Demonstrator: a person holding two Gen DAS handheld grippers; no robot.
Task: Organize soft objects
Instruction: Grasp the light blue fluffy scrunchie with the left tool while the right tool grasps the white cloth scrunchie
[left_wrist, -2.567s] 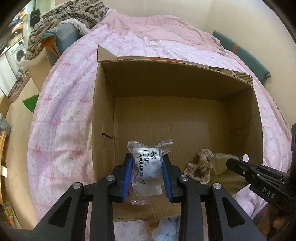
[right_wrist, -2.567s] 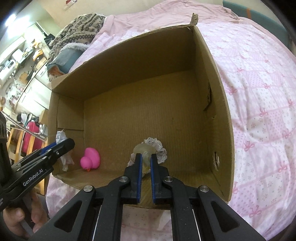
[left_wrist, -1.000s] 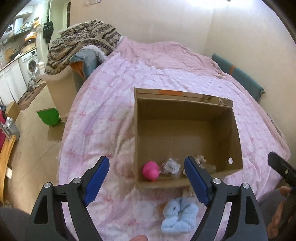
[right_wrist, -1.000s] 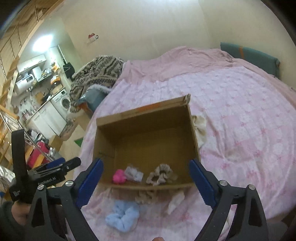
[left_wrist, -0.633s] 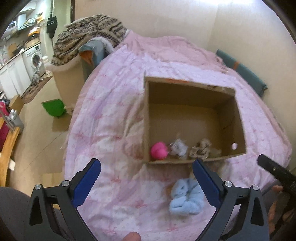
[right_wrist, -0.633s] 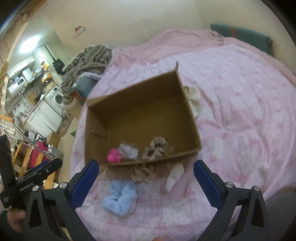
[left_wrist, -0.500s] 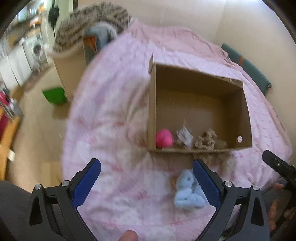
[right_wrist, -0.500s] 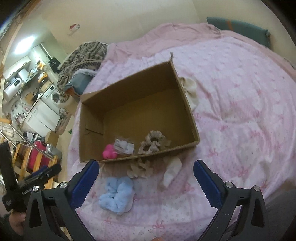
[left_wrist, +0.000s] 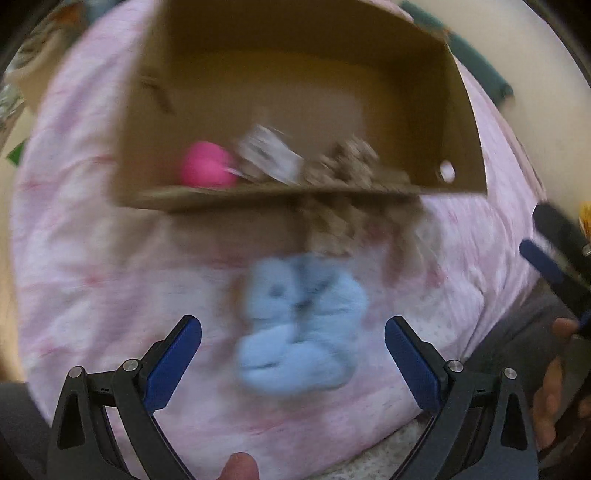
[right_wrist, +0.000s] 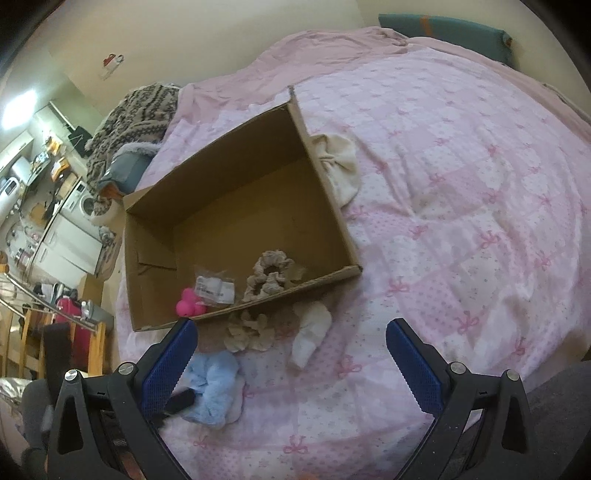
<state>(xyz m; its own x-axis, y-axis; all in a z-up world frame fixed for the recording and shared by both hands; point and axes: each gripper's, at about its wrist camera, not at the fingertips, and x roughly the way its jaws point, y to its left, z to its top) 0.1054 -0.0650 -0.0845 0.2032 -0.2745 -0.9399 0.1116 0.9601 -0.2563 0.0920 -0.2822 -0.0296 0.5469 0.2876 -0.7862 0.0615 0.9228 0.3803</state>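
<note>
since a moment ago your left tongs (left_wrist: 293, 349) have dropped down over the fluffy light blue scrunchie (left_wrist: 301, 325), which now fills the space between their blue pads, and the view from that wrist is blurred. those tongs are released, spread wide, and the pads press on nothing. the scrunchie lies on the pink bow-print bed cover (left_wrist: 92, 266), just ahead of the pads and between them.

beyond it, ahead of the left tongs, sits the open brown cardboard box (left_wrist: 461, 122). inside, along the near wall, you have a bright pink rubber toy (left_wrist: 207, 164), a small clear plastic packet with a white label (left_wrist: 269, 155) and a beige frilly scrunchie (left_wrist: 347, 160).

your right tongs (right_wrist: 291, 363) are released too, wide apart with nothing between the pads. ahead of them, between pads and box, lie a second beige ruffled scrunchie (right_wrist: 249, 330) and a small white cloth piece (right_wrist: 310, 332), both on the bed cover. the blue scrunchie sits by their left pad. a cream fabric bow (right_wrist: 338, 164) rests against the box's far right outer wall.
</note>
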